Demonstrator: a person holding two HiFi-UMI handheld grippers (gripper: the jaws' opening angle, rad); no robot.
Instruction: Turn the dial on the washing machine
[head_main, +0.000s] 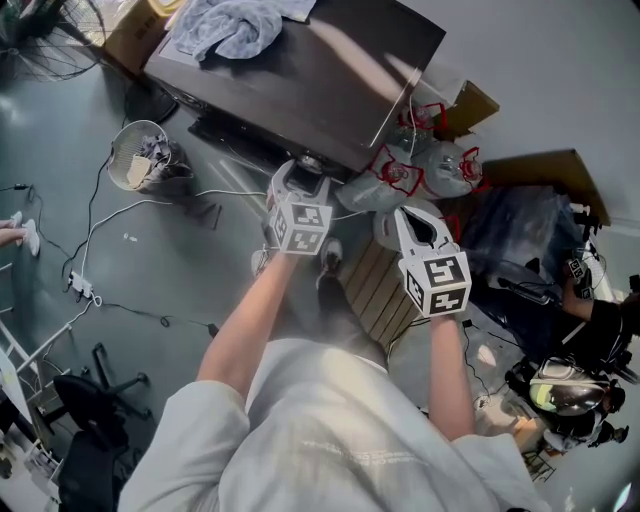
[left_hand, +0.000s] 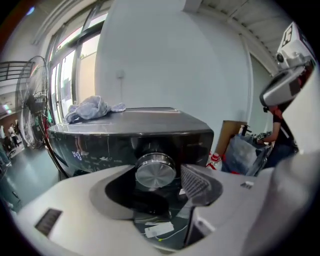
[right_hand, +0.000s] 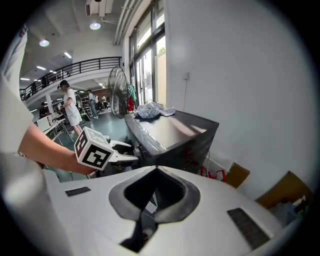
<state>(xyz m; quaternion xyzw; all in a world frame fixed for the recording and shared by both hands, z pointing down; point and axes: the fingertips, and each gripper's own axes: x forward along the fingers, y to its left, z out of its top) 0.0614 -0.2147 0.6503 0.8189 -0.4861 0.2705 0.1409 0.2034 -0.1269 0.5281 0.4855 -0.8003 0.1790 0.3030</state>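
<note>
The washing machine (head_main: 300, 80) is a dark box with a glossy top, seen from above in the head view. Its round silver dial (left_hand: 155, 170) sticks out of the dark front panel (left_hand: 100, 147). My left gripper (left_hand: 159, 174) is right at the dial and open. The dial sits between the jaws, and the ribbed right pad (left_hand: 196, 184) stands just clear of its rim. In the head view the left gripper (head_main: 300, 172) reaches the machine's front edge. My right gripper (head_main: 412, 212) hangs back to the right of the machine, tips together, holding nothing. Its closed tips (right_hand: 156, 169) show in the right gripper view.
A grey-blue cloth (head_main: 225, 25) lies on the machine's top. On the floor are a fan (head_main: 140, 155) at the left, cables (head_main: 120, 215), clear bags with red handles (head_main: 425, 170), a cardboard box (head_main: 470, 105) and a slatted panel (head_main: 375, 285). A person (head_main: 595, 310) is at the right.
</note>
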